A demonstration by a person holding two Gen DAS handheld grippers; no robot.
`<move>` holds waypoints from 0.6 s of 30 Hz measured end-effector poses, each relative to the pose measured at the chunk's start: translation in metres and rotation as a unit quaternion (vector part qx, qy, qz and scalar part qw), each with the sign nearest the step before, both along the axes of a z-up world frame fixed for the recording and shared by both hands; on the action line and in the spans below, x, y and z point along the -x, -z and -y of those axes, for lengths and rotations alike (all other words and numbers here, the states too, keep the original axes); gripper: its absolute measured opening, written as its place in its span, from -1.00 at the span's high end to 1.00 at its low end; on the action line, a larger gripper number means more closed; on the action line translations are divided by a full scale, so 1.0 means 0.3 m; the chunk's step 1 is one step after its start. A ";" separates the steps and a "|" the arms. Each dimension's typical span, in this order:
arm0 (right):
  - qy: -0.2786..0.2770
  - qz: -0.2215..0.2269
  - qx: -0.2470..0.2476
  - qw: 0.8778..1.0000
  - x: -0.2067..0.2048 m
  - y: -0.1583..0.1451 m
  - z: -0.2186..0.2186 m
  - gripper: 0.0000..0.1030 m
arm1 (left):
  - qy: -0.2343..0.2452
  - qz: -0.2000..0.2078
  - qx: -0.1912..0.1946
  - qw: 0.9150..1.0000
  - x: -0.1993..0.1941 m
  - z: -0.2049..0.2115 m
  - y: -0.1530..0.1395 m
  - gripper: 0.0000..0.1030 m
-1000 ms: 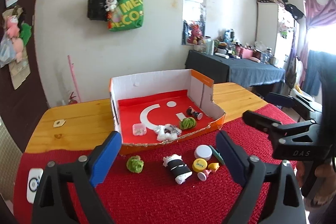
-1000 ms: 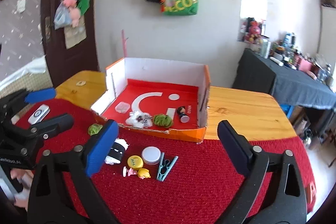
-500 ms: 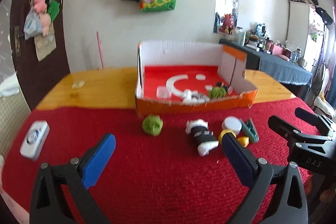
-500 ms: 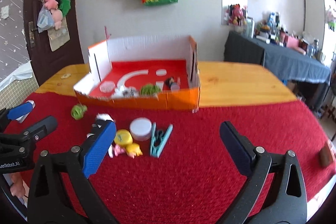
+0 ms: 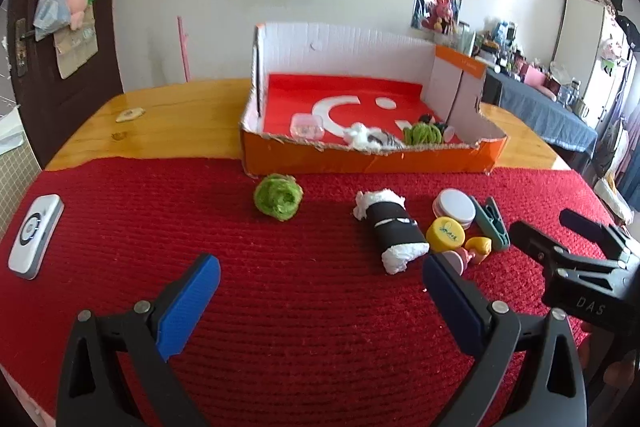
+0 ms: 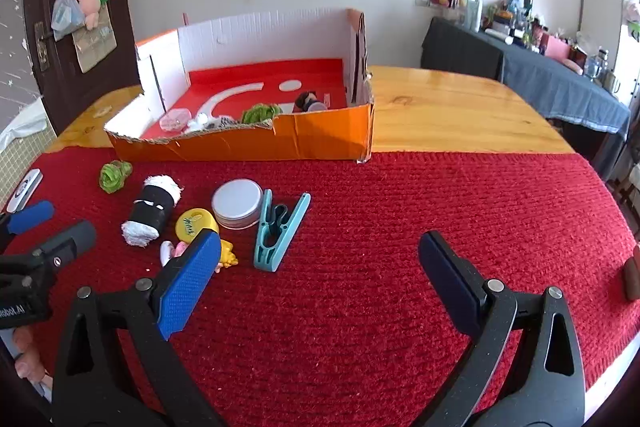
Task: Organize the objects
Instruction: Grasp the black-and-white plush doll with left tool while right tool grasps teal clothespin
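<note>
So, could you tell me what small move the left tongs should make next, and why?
Probably ease the left tongs forward over the green ball: they are open and empty, and it lies loose on the red mat outside the orange box.

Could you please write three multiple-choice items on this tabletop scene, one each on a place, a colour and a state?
1. Where does the teal clothespin lie?
A. inside the orange box
B. on the red mat, beside the round silver tin
C. on the bare wood

2. What colour is the small round cap next to the tin?
A. yellow
B. purple
C. black

3. How do the right gripper fingers stand?
A. shut on the clothespin
B. shut on nothing
C. open, holding nothing

Answers: 1 B, since the clothespin rests on the red mat against the tin, in front of the orange box. 2 A, the cap is plainly yellow. 3 C, only mat shows between the spread blue fingers.
</note>
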State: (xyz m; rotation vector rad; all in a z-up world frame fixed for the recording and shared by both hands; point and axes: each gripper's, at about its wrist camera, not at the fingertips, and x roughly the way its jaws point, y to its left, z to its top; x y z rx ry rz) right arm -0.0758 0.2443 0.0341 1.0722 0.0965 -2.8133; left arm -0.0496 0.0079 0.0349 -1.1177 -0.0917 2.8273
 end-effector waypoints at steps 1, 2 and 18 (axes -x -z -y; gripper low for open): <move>0.000 0.006 -0.005 1.000 0.011 0.000 0.001 -0.96 | 0.003 0.008 -0.002 1.000 0.011 -0.005 0.003 -1.00; -0.002 0.014 -0.008 1.000 0.023 -0.001 0.002 -0.96 | 0.005 0.019 -0.007 1.000 0.028 -0.009 0.006 -1.00; -0.008 0.117 -0.015 0.993 0.133 0.064 0.000 -0.96 | 0.044 0.088 0.016 0.995 0.183 -0.079 0.045 -1.00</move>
